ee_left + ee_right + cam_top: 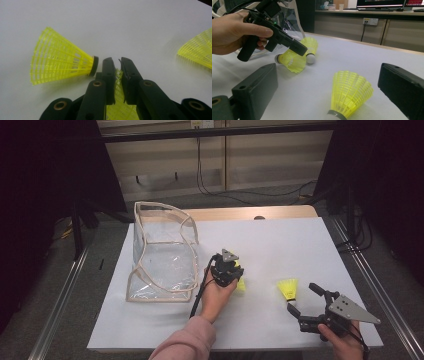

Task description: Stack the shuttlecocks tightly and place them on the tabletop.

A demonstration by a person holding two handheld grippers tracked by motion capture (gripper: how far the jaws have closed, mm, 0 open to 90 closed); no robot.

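The left gripper (235,276), near the middle of the white worktop (280,240), points down with its fingers (109,75) drawn narrow on the mesh skirt of a yellow shuttlecock (120,100); in the left gripper view the netting sits pinched between them, so I read it as a grip, though a light one on springy plastic. A second shuttlecock (60,58) lies just beside that one, at about ten o'clock from the fingertips, its dark-banded cork end almost touching the near finger. A third shuttlecock (289,289) stands skirt-up on its cork at roughly two o'clock from the right gripper (306,301), whose fingers are spread wide and hold nothing; in the right gripper view it sits between them, untouched. The clear plastic bag (160,252) with beige trim stands open-topped at nine o'clock from the left gripper, near it. The step in hand looks like lifting the pinched shuttlecock and carrying it to the bag. To do it well, I would keep the squeeze gentle enough not to crush the skirt yet firm enough that the mesh does not slip, rise straight up so the neighbouring shuttlecock is not dragged along, clear the bag's rim fully, and release only once over the opening.
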